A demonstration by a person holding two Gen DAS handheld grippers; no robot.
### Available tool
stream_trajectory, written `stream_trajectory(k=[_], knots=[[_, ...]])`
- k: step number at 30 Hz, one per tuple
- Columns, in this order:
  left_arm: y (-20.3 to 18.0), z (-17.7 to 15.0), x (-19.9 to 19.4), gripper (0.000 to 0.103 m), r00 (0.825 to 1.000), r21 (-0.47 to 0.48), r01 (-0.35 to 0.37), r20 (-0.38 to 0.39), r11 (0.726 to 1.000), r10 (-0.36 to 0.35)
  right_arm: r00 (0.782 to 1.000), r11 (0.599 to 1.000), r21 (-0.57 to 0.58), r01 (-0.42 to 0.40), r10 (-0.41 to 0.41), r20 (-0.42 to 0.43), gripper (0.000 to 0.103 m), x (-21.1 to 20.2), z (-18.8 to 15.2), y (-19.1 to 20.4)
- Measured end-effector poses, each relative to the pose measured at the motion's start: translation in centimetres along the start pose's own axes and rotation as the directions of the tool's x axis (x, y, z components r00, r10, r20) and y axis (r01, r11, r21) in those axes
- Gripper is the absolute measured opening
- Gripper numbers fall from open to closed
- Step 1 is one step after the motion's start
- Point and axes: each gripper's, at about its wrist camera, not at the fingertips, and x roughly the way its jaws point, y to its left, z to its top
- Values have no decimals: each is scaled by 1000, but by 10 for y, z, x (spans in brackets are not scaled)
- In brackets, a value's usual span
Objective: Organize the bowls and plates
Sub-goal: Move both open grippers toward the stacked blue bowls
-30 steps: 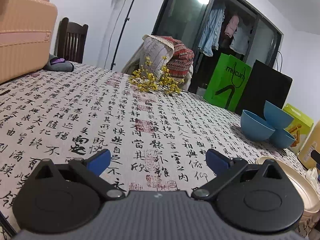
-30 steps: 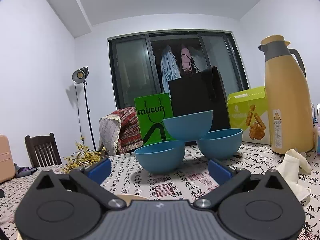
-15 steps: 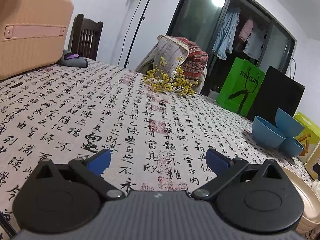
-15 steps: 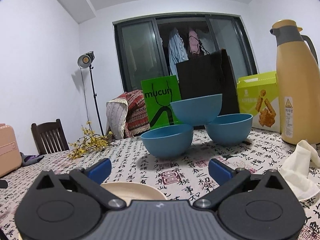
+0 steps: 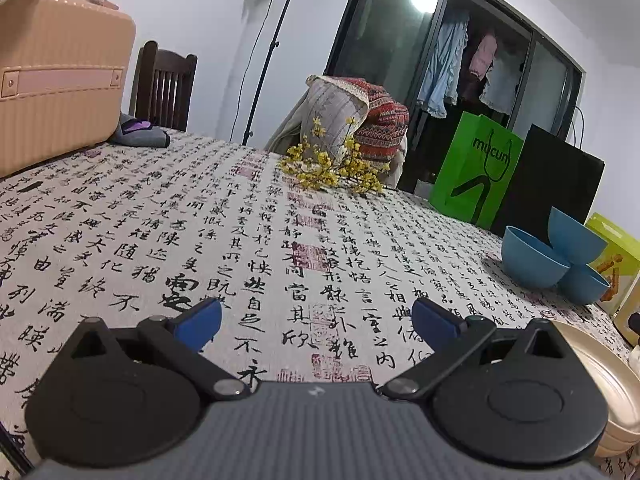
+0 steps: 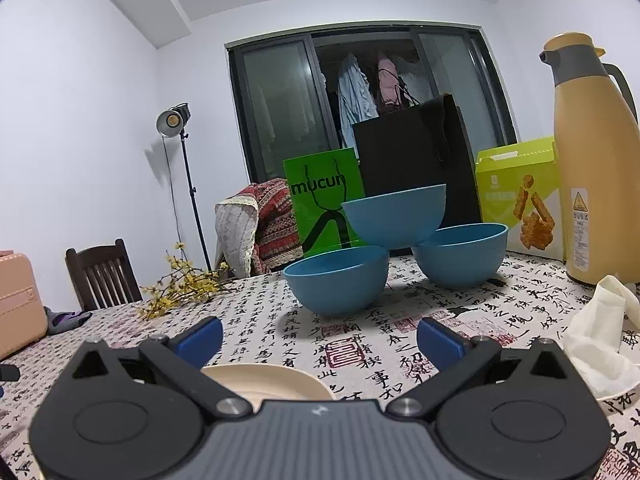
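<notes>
Right wrist view: three blue bowls sit toward the far edge of the table (image 6: 520,300), two on the cloth and the third (image 6: 396,216) perched on their rims, tilted a little. They look like matte plastic or melamine, so I judge them light, stiff and not very fragile, though smooth enough to slip. The thin rim is the natural place to pinch, one finger inside and one outside. The top bowl would need taking first, since it rests only on the near bowl (image 6: 336,286) and the right-hand bowl (image 6: 460,256); nudging either could tip it off.

A cream plate (image 6: 276,380) lies at the near edge, just under the right gripper (image 6: 320,340), whose fingers stand wide apart and hold nothing. In the left wrist view the plate (image 5: 604,372) shows at the near right corner and seems to be more than one stacked, with a shallow raised lip. That lip lies low to the cloth and is probably harder to get a finger under than a bowl rim.

The left gripper (image 5: 316,322) is also spread wide and empty, over bare tablecloth well apart from the bowls (image 5: 536,258).
</notes>
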Motion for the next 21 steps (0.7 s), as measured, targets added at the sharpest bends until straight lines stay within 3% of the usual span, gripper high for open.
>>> stream_trajectory(k=[8,12,16,21], knots=[[-11,0,-11,103,996,31,-82,47,996,81,999,999,1,33,-33,-4,103,0,1,1],[-30,5,-19,103,999,5,30,11,1000,-30,995,998,-46,52,-56,-82,103,7,5,6],[-65,15,-29,103,993,47,108,39,993,-110,997,997,-36,61,-62,-42,103,-6,12,3],[-113,26,-24,103,982,84,188,5,979,-189,999,998,-41,50,-51,-16,103,-16,34,-6]])
